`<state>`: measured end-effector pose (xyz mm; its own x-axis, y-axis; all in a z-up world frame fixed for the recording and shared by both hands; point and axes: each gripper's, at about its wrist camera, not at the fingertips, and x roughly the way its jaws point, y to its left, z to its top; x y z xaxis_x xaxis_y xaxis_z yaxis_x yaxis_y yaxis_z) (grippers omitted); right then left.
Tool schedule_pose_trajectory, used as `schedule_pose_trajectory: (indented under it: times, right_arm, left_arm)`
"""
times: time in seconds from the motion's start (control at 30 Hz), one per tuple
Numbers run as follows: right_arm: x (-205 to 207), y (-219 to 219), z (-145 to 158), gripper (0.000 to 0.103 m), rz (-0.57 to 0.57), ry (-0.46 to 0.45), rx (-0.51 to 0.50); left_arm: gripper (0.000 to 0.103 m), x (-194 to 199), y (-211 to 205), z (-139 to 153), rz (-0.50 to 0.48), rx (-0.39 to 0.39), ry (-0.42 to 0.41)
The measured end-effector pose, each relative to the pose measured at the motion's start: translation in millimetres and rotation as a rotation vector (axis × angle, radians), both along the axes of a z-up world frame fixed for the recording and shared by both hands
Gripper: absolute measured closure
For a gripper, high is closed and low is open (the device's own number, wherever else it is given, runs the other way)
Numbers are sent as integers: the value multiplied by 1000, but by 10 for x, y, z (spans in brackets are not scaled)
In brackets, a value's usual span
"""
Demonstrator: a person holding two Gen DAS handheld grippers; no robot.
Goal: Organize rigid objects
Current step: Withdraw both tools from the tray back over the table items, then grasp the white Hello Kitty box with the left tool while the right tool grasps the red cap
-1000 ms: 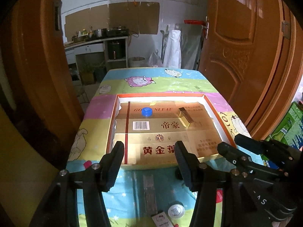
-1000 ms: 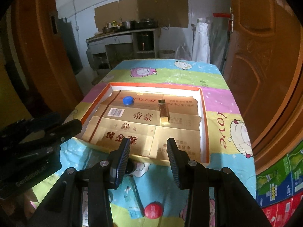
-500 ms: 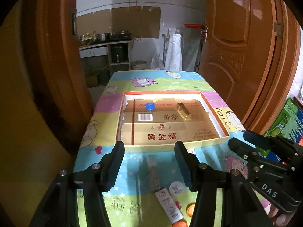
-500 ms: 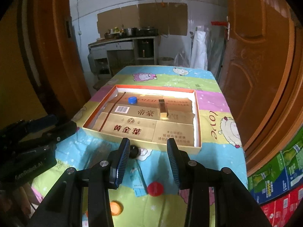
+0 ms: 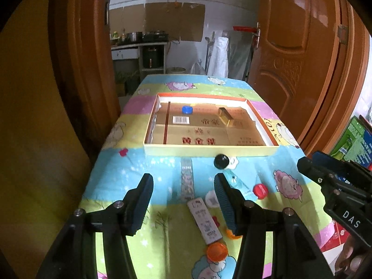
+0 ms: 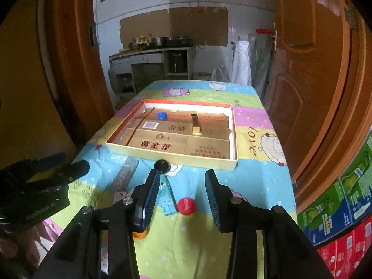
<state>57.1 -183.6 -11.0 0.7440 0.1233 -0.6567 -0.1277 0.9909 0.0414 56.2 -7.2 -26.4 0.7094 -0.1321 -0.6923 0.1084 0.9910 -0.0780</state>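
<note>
A shallow orange-rimmed tray (image 5: 209, 151) (image 6: 172, 157), lined with cardboard, lies mid-table. In it are a blue cap (image 5: 187, 109) (image 6: 162, 115) and a gold box (image 5: 226, 116) (image 6: 196, 123). On the cloth in front lie a clear black-capped bottle (image 5: 221, 161) (image 6: 162, 166), a red cap (image 5: 260, 190) (image 6: 185, 205), a white cap (image 5: 210, 197), a white flat pack (image 5: 204, 220) and an orange cap (image 5: 217, 251) (image 6: 139, 234). My left gripper (image 5: 182, 200) hangs open above the pack. My right gripper (image 6: 183, 193) is open above the red cap. Neither holds anything.
The table wears a bright cartoon-sheep cloth (image 5: 130, 179). Brown wooden doors (image 5: 302, 58) flank it on both sides. Stacked green, blue and red cartons (image 6: 337, 204) stand by the right edge. A kitchen counter (image 6: 148, 55) lies beyond the far end.
Both grippers have drawn back from the tray toward the table's near end. The loose caps, bottle and pack have come into view beneath them. Jaw openings look unchanged.
</note>
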Motion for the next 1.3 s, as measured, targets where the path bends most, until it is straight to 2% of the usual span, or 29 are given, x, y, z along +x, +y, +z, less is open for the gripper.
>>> schedule_pose_trajectory:
  times: [0.2,0.5,0.6,0.9,1.07,1.17,1.3]
  right_arm:
    - [-64,-32,-127,61,28,18,18]
    - [-52,-98,-338,61,40,54,45]
    - [-41,-144,-401,61,33,65,51]
    - [25,-279,-536,61,15,89,76]
    - [69,-332,-633,61,7,111,85]
    - [102,-356,-703,61,6,129,91]
    - [139,-343,-804,61,13,152,93]
  left_arm:
    - [50,-85,-39,-223,10,-29,33]
    - [51,-79,-267,-582,-13,17,91]
    - [54,-19,-320,-708,-15,20,123]
    - [55,88,-386,-917,1,37,176]
    - [63,102,-340,-955,5,17,176]
    - [74,100,-305,-952,-1,8,165]
    - [75,92,-248,-953,-11,-15,154]
